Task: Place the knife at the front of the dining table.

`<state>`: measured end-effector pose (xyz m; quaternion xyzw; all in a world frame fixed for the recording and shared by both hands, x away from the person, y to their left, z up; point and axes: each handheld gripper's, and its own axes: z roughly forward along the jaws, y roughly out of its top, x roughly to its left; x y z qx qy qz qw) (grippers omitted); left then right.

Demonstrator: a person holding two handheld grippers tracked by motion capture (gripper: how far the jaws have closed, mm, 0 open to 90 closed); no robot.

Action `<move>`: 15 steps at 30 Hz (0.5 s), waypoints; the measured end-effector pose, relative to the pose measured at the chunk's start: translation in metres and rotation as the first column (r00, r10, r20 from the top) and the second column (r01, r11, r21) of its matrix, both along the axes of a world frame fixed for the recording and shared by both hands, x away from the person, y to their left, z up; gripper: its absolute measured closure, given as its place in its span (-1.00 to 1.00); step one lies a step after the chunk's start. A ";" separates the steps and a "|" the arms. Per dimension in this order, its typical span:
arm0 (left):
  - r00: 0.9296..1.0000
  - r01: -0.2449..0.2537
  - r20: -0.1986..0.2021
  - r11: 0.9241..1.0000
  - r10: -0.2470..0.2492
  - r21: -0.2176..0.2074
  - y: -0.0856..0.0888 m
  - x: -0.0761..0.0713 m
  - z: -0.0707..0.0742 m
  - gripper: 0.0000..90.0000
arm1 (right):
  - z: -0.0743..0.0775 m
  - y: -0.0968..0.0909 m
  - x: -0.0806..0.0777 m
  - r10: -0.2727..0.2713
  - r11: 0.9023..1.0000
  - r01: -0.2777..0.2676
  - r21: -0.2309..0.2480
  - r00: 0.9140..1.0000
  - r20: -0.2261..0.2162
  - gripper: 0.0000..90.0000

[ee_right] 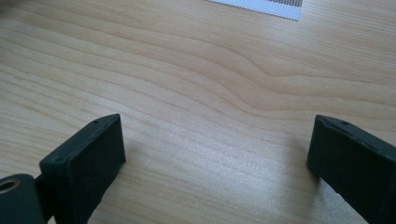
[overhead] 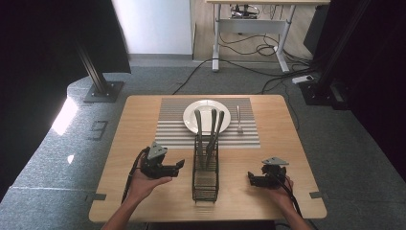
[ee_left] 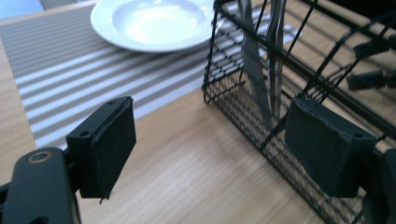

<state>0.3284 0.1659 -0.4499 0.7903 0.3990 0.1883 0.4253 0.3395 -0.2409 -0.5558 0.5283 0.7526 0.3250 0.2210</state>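
Left gripper view: left gripper (ee_left: 210,147) fingers spread, nothing between them, bare bench (ee_left: 187,168) under the gap. Black wire basket (ee_left: 299,79) just beyond the right-hand finger, cutlery (ee_left: 261,60) upright inside. White plate (ee_left: 154,21) farther off on striped mat (ee_left: 84,70). Right gripper (ee_right: 215,163) fingers spread over bare wood.

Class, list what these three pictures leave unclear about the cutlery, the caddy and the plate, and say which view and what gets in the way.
- Cutlery in the caddy: high view, too small to tell knives from spoons; lower ends hidden by the mesh.
- Same cutlery, left gripper view: tops cut off by the upper edge.
- Plate, left gripper view: far rim cut off by the upper edge.
- Fork on the mat: high view, tines too small to count.
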 end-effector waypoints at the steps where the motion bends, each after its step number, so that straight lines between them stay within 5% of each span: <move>1: 1.000 0.002 0.000 1.000 -0.002 -0.007 -0.002 0.002 0.002 -0.63 | 0.000 0.000 -0.001 0.001 1.000 -0.001 -0.001 1.000 0.000 -0.91; 15: 1.000 0.023 -0.011 0.998 -0.024 -0.051 -0.018 0.030 0.019 -0.47 | 0.000 -0.001 -0.005 0.000 1.000 0.000 -0.001 1.000 0.004 -0.88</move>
